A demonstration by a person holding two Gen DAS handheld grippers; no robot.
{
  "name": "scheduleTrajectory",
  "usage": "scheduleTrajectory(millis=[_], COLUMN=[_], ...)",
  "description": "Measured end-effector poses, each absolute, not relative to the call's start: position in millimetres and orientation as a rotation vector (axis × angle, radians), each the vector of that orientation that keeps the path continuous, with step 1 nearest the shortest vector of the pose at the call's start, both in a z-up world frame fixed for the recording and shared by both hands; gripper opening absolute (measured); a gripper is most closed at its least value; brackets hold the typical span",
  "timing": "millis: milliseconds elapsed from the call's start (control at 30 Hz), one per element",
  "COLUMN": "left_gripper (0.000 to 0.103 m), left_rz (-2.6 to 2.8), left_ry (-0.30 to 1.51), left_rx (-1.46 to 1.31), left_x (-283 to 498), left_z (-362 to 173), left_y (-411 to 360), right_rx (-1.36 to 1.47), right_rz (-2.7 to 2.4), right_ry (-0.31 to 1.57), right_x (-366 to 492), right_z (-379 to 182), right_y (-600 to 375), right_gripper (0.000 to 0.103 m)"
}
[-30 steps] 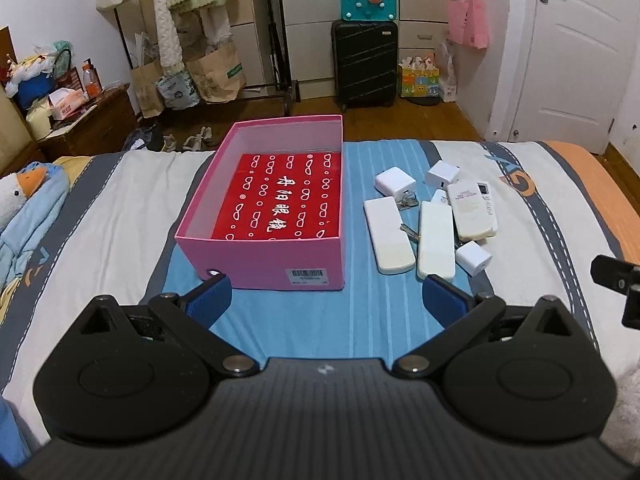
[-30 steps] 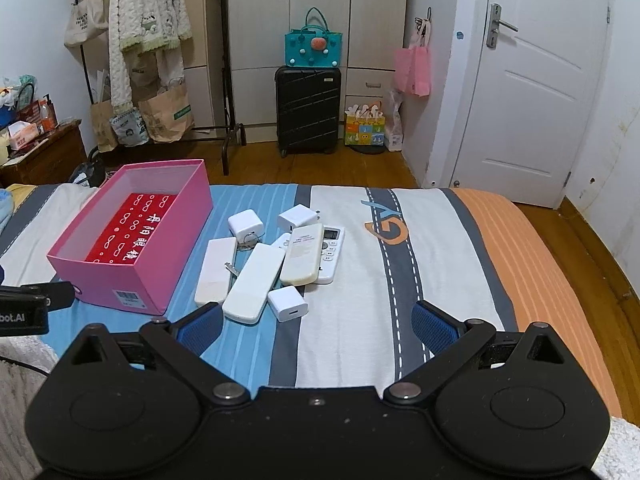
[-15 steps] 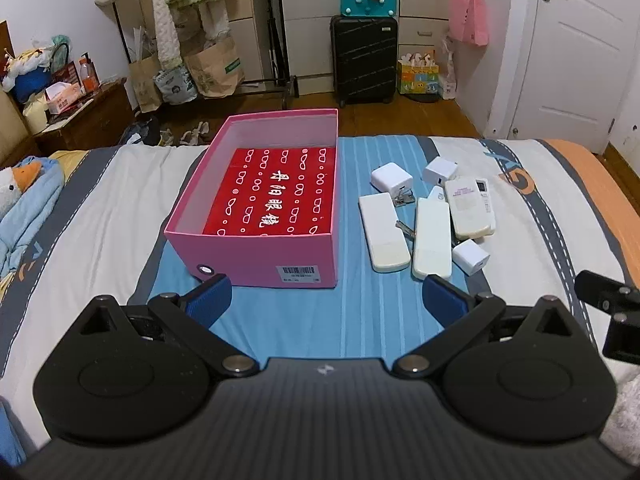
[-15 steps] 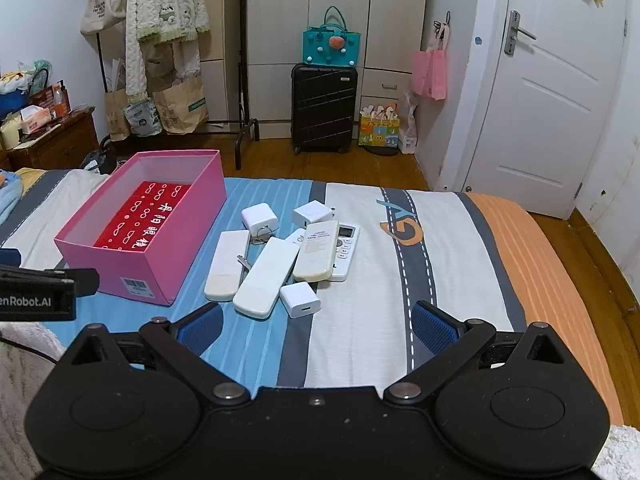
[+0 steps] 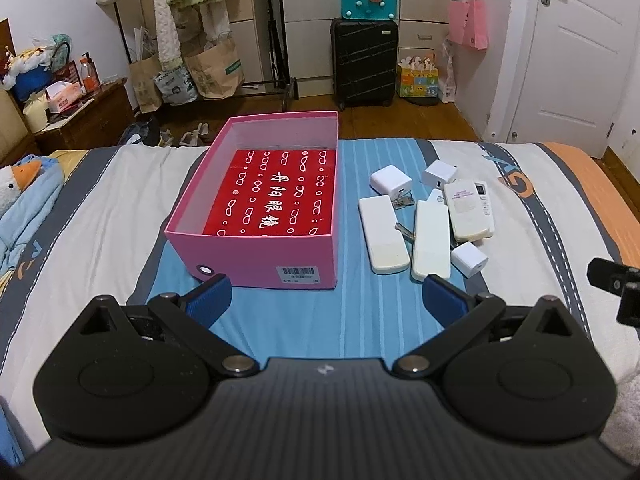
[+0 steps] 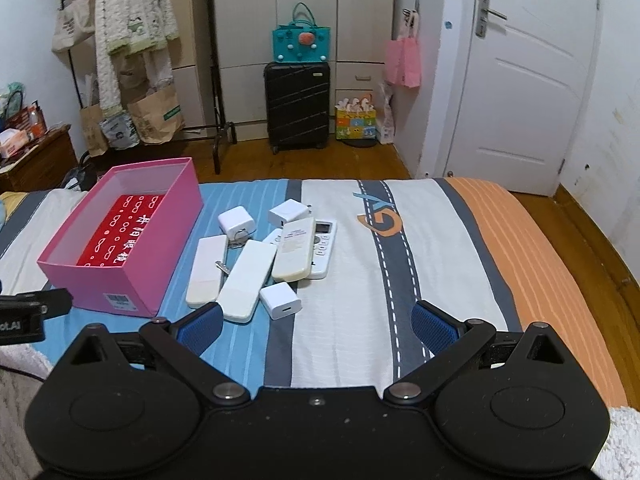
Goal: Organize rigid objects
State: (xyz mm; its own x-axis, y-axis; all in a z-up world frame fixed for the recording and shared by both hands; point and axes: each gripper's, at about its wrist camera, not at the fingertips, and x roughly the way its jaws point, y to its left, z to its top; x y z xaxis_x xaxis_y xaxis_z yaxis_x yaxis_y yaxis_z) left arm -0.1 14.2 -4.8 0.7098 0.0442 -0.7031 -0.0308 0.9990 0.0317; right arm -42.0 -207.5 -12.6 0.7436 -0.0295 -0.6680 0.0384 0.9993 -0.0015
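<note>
The bed (image 5: 100,220), covered in a striped sheet of white, grey, blue and orange, fills the lower part of both views; its far edge meets a wooden floor (image 6: 360,160), and its orange side drops to the floor near a white door (image 6: 520,92). A wide stretch of bare sheet lies between the cluster of white things and the orange edge. The pink box (image 5: 276,260) stands open on the blue stripe, its red printed lining showing and nothing else seen inside. Just beside it, toward the orange side, lies the cluster: two long white remotes (image 5: 382,234) side by side, a cream remote (image 6: 294,248) overlapping a white remote with a display (image 6: 324,246), and three small white chargers (image 6: 280,300), one at the near end and two at the far end, with what look like keys (image 6: 238,238) among them. The left tongs (image 5: 326,296) hover over the blue stripe with their blue pads apart and nothing between them, the box straight ahead and the cluster ahead and to the right. The right tongs (image 6: 316,322) are likewise spread wide and empty, the nearest charger just beyond the left pad and the box farther left.
</note>
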Motion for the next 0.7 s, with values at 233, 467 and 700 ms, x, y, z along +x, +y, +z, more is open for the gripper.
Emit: scheduleTrajectory(millis=[233, 467, 700], left_gripper=[0.103, 0.103, 0.103], left_rz=[0.033, 0.037, 0.035], left_ry=[0.768, 0.75, 0.754], left_rx=[0.023, 0.032, 0.005], left_x=[-5.7, -7.7, -9.1], left_z=[1.3, 1.8, 2.7], left_y=[15.0, 15.0, 17.2], right_rx=[0.021, 0.009, 0.006], right_rz=[-0.04, -0.032, -0.033], right_ry=[0.728, 0.727, 0.733], right_x=[-42.4, -42.9, -42.4], right_z=[-13.2, -13.9, -15.2], right_y=[-210.8, -209.5, -208.4], right_gripper=[0.102, 0.102, 0.102])
